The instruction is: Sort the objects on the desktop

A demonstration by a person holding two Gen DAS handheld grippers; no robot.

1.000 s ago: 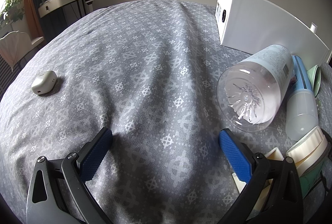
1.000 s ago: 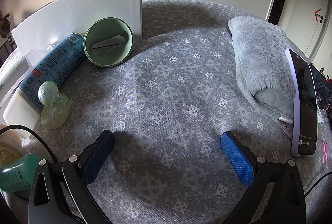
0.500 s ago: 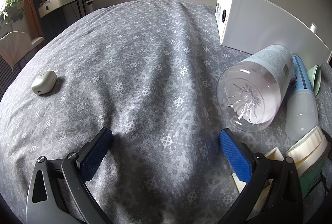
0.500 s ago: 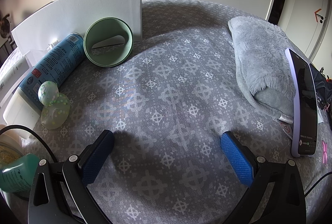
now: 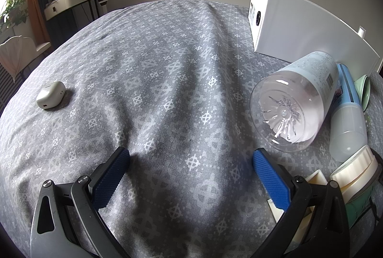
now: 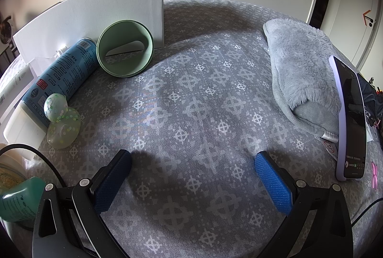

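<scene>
My left gripper (image 5: 191,157) is open and empty over the grey patterned cloth. A clear plastic bottle (image 5: 296,100) lies on its side to its right, next to a blue spray can (image 5: 347,105). A white earbud case (image 5: 50,95) lies far left. My right gripper (image 6: 192,160) is open and empty. In the right wrist view the blue spray can (image 6: 62,76), a green cup (image 6: 124,48) on its side and a clear speckled duck toy (image 6: 62,120) lie at the left, and a phone (image 6: 350,119) and grey towel (image 6: 301,71) at the right.
A white box (image 5: 299,28) stands at the back; it also shows in the right wrist view (image 6: 95,19). A white-capped jar (image 5: 354,174) and a green bottle (image 6: 16,200) sit between the grippers. A black cable (image 6: 40,157) loops at the left.
</scene>
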